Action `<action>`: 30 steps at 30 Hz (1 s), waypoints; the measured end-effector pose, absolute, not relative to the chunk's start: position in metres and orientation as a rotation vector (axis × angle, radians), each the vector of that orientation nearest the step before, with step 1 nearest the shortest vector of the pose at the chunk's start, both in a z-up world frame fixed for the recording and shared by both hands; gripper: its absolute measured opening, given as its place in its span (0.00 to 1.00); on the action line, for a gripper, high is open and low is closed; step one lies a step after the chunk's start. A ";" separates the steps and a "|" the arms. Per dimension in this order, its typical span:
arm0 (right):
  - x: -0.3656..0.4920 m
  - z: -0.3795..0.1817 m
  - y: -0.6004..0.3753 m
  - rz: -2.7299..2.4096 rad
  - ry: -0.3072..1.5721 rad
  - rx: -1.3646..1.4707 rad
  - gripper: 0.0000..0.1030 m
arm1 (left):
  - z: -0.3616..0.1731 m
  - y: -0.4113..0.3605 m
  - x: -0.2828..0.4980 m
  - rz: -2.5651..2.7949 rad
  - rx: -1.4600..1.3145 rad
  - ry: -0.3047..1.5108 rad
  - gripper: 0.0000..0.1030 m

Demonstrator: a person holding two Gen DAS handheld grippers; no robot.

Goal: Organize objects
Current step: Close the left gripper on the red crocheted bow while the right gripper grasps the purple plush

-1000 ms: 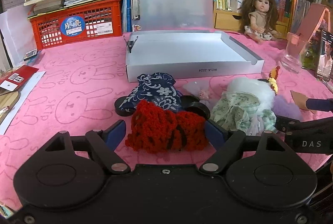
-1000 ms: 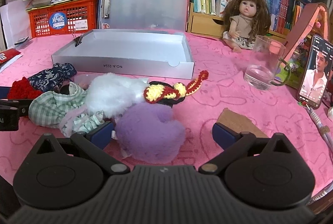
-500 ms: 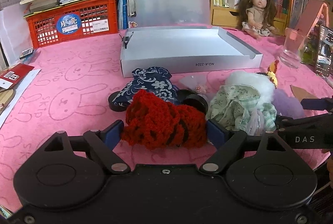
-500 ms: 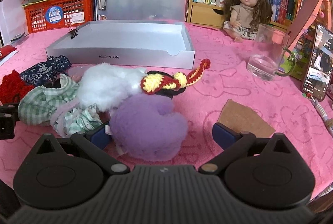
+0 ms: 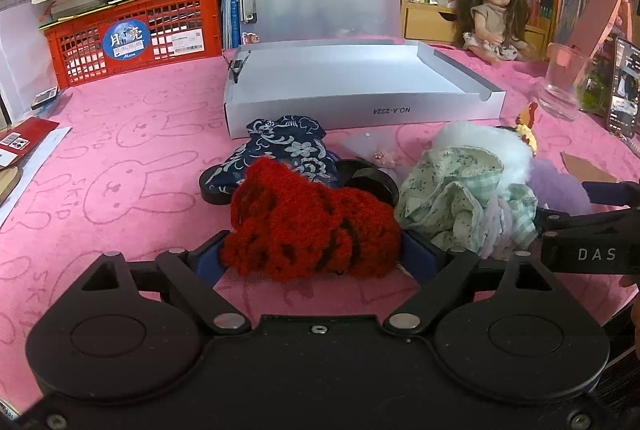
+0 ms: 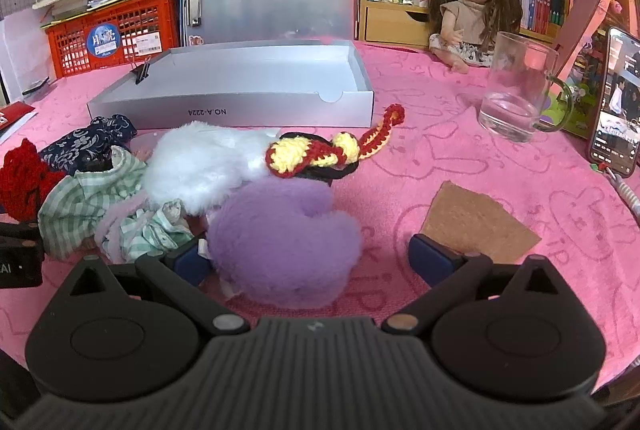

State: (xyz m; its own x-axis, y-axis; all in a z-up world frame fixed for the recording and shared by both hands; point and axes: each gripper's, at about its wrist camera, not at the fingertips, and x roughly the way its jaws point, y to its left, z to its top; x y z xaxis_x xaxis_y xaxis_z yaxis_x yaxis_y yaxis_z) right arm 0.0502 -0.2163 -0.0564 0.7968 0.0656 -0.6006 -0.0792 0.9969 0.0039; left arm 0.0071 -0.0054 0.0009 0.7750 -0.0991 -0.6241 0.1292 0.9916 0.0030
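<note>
A red crochet piece (image 5: 308, 226) lies on the pink cloth between the fingers of my left gripper (image 5: 312, 254), whose jaws are opening; its edges reach both blue pads. Behind it lie a navy floral cloth (image 5: 280, 150) and a green checked cloth (image 5: 452, 190). My right gripper (image 6: 310, 260) is open, with a purple fluffy piece (image 6: 280, 238) against its left finger and its right finger free. Beyond that are a white fluffy piece (image 6: 200, 162) and a yellow-and-red crochet piece (image 6: 320, 154). An open silver box (image 6: 240, 112) stands behind the pile.
A doll (image 6: 468, 14) sits at the back right beside a glass mug (image 6: 516, 90) and a propped phone (image 6: 616, 106). A brown card (image 6: 476, 222) lies by my right finger. A red crate (image 5: 132, 34) with books stands back left.
My left gripper has crept a little closer around the red crochet piece, which now fills the gap between its fingers. The purple fluffy piece looks slightly nearer in the right wrist view.
</note>
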 end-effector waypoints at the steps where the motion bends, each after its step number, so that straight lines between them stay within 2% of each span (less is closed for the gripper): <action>1: 0.050 -0.057 -0.217 0.078 0.640 -0.020 1.00 | 0.000 -0.005 0.007 -0.119 0.048 0.673 0.87; 21: 0.044 -0.062 -0.218 0.080 0.591 -0.011 1.00 | 0.001 -0.002 0.006 -0.099 0.024 0.661 0.87; 30: 0.045 -0.060 -0.218 0.084 0.599 -0.012 1.00 | 0.005 -0.002 0.003 -0.114 0.016 0.645 0.74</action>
State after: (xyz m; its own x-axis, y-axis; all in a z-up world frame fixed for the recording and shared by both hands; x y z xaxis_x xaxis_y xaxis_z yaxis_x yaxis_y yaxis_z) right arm 0.0446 -0.2175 -0.0603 0.8223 0.0757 -0.5640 -0.0826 0.9965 0.0132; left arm 0.0025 -0.0018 0.0053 0.7929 -0.1006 -0.6010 0.1108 0.9936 -0.0202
